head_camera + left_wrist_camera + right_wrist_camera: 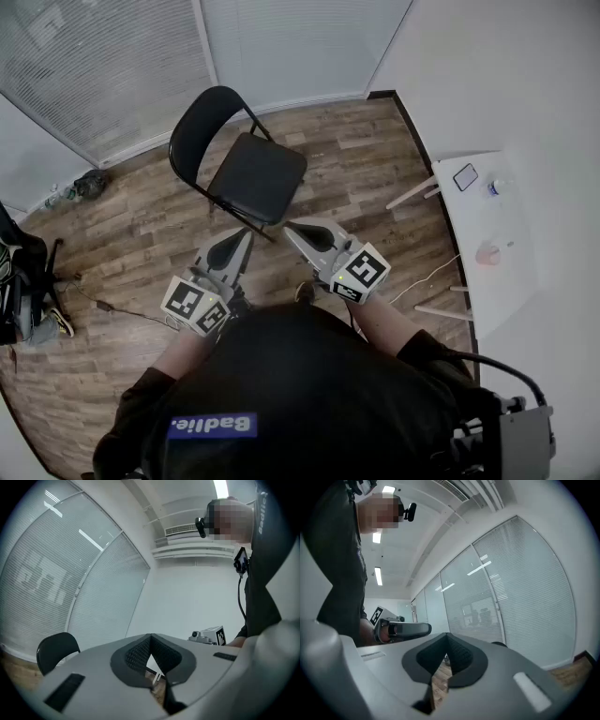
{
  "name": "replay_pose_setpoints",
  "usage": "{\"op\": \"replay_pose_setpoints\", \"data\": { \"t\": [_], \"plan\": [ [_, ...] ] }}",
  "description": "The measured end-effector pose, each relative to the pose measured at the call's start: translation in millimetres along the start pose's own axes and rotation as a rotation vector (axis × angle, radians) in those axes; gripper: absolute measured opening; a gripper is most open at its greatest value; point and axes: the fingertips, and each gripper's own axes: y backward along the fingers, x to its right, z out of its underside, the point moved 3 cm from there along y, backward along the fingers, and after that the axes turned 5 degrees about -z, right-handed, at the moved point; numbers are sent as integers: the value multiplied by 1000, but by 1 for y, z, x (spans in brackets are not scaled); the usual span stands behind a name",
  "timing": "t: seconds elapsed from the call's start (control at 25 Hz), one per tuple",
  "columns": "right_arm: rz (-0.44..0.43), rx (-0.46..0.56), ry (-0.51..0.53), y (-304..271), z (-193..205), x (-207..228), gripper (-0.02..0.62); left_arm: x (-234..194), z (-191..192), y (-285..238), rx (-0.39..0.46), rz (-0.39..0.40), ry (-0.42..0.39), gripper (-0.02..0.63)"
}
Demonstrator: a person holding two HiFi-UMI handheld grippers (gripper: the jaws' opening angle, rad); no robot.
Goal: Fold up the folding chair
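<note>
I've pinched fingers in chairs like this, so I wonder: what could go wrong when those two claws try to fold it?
The folding chair stands open and free on the wood floor, so a push might slide or tip it. The left gripper and right gripper are shut and empty; the thin frame could slip once gripped. A white cable on the floor nearby might snag a foot.

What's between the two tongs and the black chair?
Nothing. In the head view, only bare wood floor separates the left tongs and right tongs from the folding chair.
</note>
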Motion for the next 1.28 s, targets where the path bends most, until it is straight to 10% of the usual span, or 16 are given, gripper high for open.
{"op": "replay_pose_setpoints", "data": {
  "t": [1.28],
  "plan": [
    [-61, -27, 32, 15, -1, 16, 0, 9, 3, -26, 4, -48, -20, 5]
  ]
}}
